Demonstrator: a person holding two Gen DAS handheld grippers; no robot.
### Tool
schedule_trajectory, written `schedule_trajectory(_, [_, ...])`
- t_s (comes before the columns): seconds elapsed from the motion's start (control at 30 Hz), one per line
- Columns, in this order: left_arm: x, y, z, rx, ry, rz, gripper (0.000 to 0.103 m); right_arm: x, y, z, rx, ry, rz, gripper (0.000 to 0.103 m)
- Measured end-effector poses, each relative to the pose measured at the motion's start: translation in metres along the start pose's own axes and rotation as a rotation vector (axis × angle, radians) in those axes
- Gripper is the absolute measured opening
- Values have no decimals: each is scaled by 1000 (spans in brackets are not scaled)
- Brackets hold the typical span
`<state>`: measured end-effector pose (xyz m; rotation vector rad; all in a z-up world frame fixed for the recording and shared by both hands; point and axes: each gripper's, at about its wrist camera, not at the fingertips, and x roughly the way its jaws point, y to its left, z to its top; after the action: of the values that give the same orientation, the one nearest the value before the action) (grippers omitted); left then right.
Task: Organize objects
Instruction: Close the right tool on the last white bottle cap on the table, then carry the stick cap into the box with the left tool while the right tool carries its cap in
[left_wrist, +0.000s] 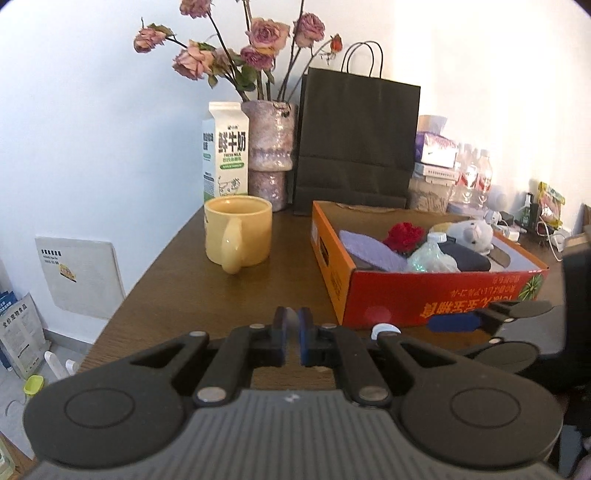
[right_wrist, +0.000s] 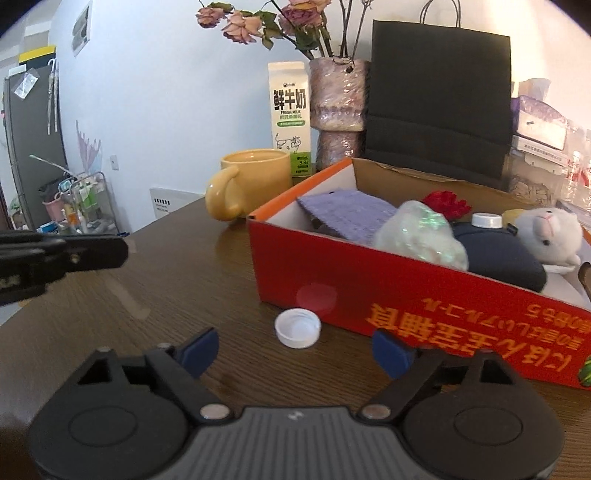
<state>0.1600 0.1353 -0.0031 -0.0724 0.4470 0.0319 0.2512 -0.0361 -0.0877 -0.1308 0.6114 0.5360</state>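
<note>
A dark wooden table (right_wrist: 155, 295) carries an open red cardboard box (right_wrist: 424, 295) printed with orange characters. Inside the box lie a purple knitted cloth (right_wrist: 347, 216), a crinkled iridescent bag (right_wrist: 421, 236), a red flower (right_wrist: 445, 205), a dark navy bottle with a white cap (right_wrist: 495, 254) and a grey-white plush animal (right_wrist: 550, 232). A white bottle cap (right_wrist: 297, 328) rests open side up on the bare table, just beside the box's near wall. The right gripper (right_wrist: 295, 349) hangs just before that cap with its blue-padded jaws spread wide and nothing between them; the cap sits a little beyond the gap, untouched. The left gripper (left_wrist: 293, 332) hovers over the table's near edge, left of the box, its jaws closed together on nothing. In the left wrist view the right gripper (left_wrist: 454, 325) shows at the far right, against the box's near wall. Behind the box's left end stands a yellow mug (left_wrist: 238, 230), handle toward the near edge. Along the table's far edge, against the white wall, stand a milk carton (left_wrist: 225, 155), a purple vase of dried roses (left_wrist: 269, 147) and a black paper bag (left_wrist: 354, 144).
</note>
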Motion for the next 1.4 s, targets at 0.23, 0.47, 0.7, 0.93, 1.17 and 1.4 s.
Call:
schedule_trajectory(0.23, [-5,4,-1,-8,-10,9,7,9,11,6,22,15,-39,57])
schedule_trajectory(0.47, [-7,6,-3,-13,-7,16,7,18,15,9,32,28,-59,34])
schedule_trajectory(0.7, [-8,4,-3,-10,-8,15,7,19,15,10,27,21,-43,27])
schedule_trajectory(0.93, [-13,-9,5,4,-26,9,7,-2,9,10,23,-38,-8,27])
schedule_trajectory(1.17, [-5,-43,22,52,-51,-43,7,-48,-11,13,33,-159,10,27])
schedule_trajectory(1.4, [13,-88,51,83,-100,-113,7,-83,-53,27,43,-273,-52,27])
